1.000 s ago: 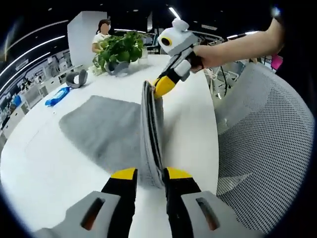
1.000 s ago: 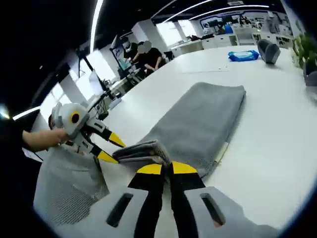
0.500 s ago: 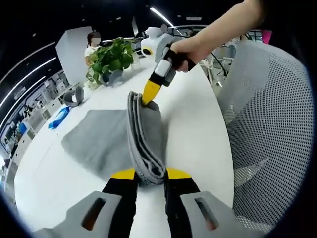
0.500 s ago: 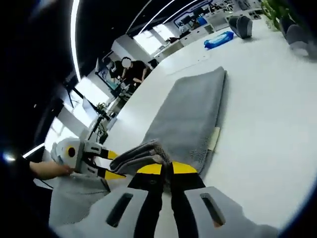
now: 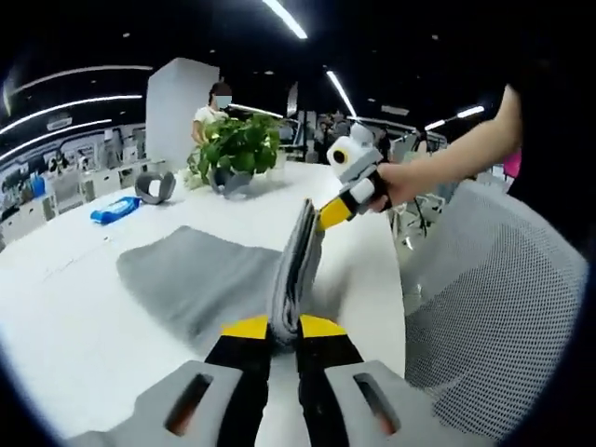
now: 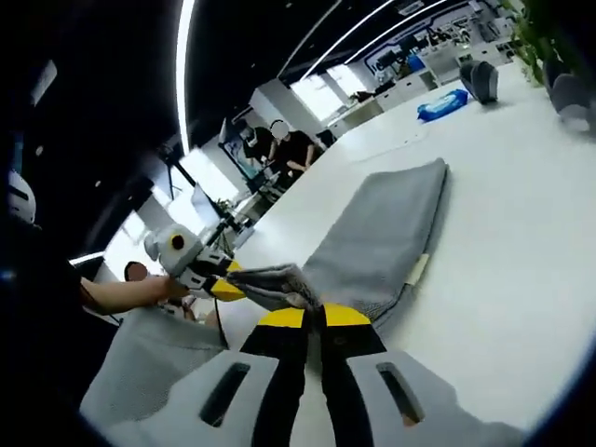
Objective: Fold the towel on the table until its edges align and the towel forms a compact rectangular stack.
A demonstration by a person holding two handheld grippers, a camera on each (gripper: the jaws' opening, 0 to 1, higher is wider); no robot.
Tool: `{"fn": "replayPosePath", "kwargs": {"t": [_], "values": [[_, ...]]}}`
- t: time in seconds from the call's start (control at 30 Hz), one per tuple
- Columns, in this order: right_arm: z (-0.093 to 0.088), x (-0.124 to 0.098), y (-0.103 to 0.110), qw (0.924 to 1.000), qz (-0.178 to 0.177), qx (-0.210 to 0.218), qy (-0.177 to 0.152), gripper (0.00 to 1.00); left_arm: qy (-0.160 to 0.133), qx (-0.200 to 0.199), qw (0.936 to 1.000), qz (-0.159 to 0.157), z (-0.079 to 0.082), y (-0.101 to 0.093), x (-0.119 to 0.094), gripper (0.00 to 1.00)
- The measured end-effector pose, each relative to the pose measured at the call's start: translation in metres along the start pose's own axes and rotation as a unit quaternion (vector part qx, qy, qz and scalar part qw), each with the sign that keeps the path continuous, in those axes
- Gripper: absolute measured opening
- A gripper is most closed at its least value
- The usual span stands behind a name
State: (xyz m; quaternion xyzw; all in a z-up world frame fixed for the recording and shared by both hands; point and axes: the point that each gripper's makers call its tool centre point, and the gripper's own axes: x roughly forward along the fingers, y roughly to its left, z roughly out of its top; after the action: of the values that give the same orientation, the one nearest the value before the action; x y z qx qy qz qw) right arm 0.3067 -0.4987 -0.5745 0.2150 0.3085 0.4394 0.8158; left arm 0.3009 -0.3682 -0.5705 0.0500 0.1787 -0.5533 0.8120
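Observation:
A grey towel (image 5: 200, 273) lies folded on the white table (image 5: 56, 307), with its near long edge lifted off the surface. My left gripper (image 5: 284, 328) is shut on one end of that raised edge. The right gripper (image 5: 333, 210), held by a hand, is shut on the other end, so the edge stretches upright between them. In the right gripper view the towel (image 6: 382, 237) runs away across the table (image 6: 521, 261), and my right gripper (image 6: 312, 318) is shut on a bunched corner. The left gripper (image 6: 222, 283) pinches the same edge at the left.
A potted plant (image 5: 237, 149), a grey curved object (image 5: 154, 186) and a blue packet (image 5: 114, 209) sit at the table's far side. A mesh chair (image 5: 494, 307) stands close on the right, beside the table edge. A person stands behind the plant, and other people sit in the background (image 6: 284, 149).
The raised towel edge, bunched and sagging half a second ago, now stands taut between the two grippers. Both cameras have tilted, and the right gripper sits farther right in the left gripper view.

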Motion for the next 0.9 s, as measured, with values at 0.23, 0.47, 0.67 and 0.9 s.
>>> {"fn": "replayPosePath", "kwargs": {"t": [0.23,0.47,0.67,0.9], "values": [[0.002,-0.010,0.022,0.9982,0.034,-0.049,0.002,0.01,-0.007,-0.012,0.9997,-0.022,0.017,-0.011,-0.012,0.07],[0.004,-0.023,0.049,0.9887,0.050,-0.139,0.023,0.01,-0.019,-0.063,0.9957,-0.064,0.033,-0.030,-0.028,0.07],[0.008,-0.040,0.069,0.9868,0.075,-0.143,0.006,0.01,-0.043,-0.083,0.9916,-0.090,0.052,-0.042,-0.037,0.06],[0.004,-0.053,0.096,0.9860,0.101,-0.131,-0.015,0.01,-0.087,-0.099,0.9851,-0.110,0.076,-0.064,-0.059,0.06]]}}
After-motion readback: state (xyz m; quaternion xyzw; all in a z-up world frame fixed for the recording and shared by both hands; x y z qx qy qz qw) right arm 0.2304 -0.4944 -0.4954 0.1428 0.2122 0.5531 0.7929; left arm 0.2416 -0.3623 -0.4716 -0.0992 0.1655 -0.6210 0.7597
